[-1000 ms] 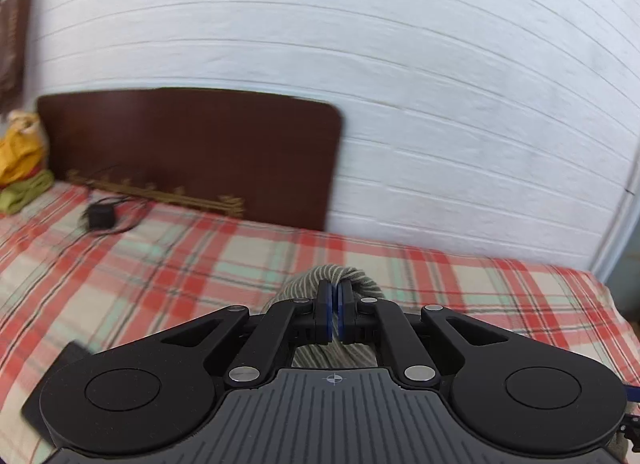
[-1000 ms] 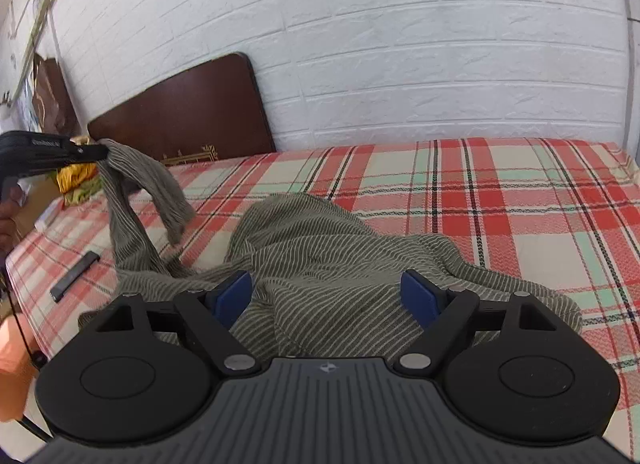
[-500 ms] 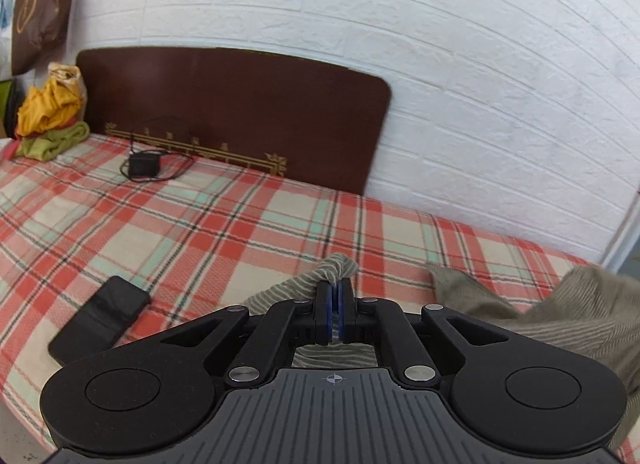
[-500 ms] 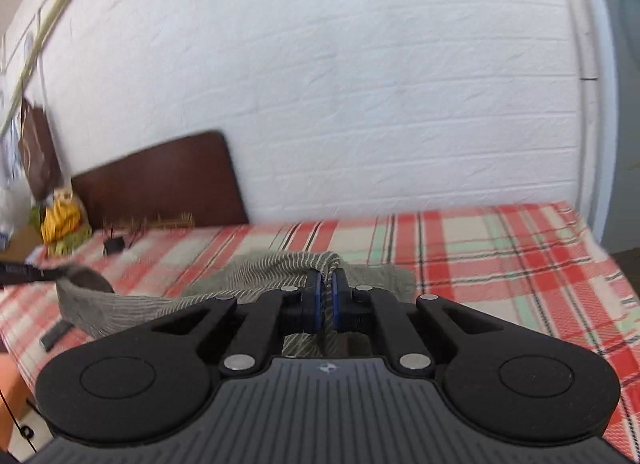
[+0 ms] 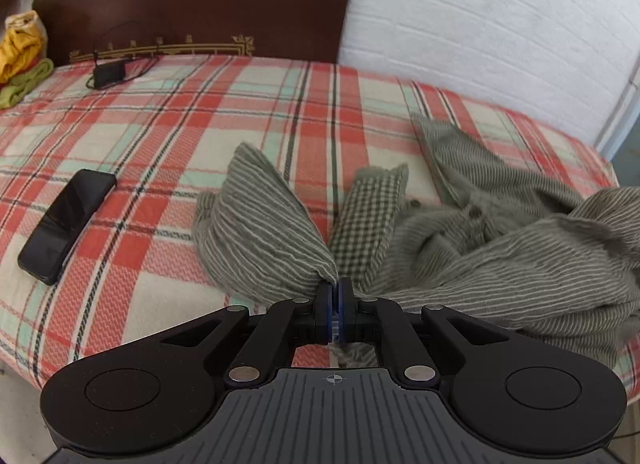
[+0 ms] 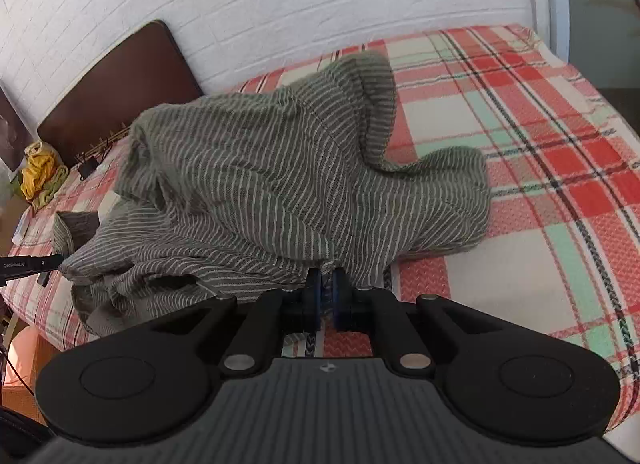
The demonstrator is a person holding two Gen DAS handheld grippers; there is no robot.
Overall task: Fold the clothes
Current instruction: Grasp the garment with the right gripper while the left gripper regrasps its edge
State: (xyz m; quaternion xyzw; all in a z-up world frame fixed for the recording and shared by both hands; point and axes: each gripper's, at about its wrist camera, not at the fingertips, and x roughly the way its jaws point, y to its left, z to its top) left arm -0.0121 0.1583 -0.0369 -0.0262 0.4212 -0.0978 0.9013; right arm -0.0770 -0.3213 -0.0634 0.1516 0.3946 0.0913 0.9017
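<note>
Although both claws already have hold of it, the grey-green shirt of thin white-striped woven cloth [image 5: 500, 256] lies crumpled on the bed with the red, cream and mint plaid cover [image 5: 200, 112], so by my reading the folding has hardly begun: no flat layer or clean fold shows, and spreading and smoothing are all left to do. In the left wrist view the left claw [image 5: 333, 296] is pinched together on an edge of the shirt, from which a striped flap fans up to the left and a panel with a small checked lining rises to the right; the bulk is heaped toward the right. A black slab-shaped phone [image 5: 68, 224] lies well apart on the cover, and a black charger with its cord [image 5: 110, 72] sits near the dark brown wooden headboard [image 5: 192, 0]. In the right wrist view the right claw [image 6: 325, 292] is clamped on the near hem of the shirt [image 6: 256, 184], which billows up in a rumpled mound with a sleeve-like lobe trailing right.
</note>
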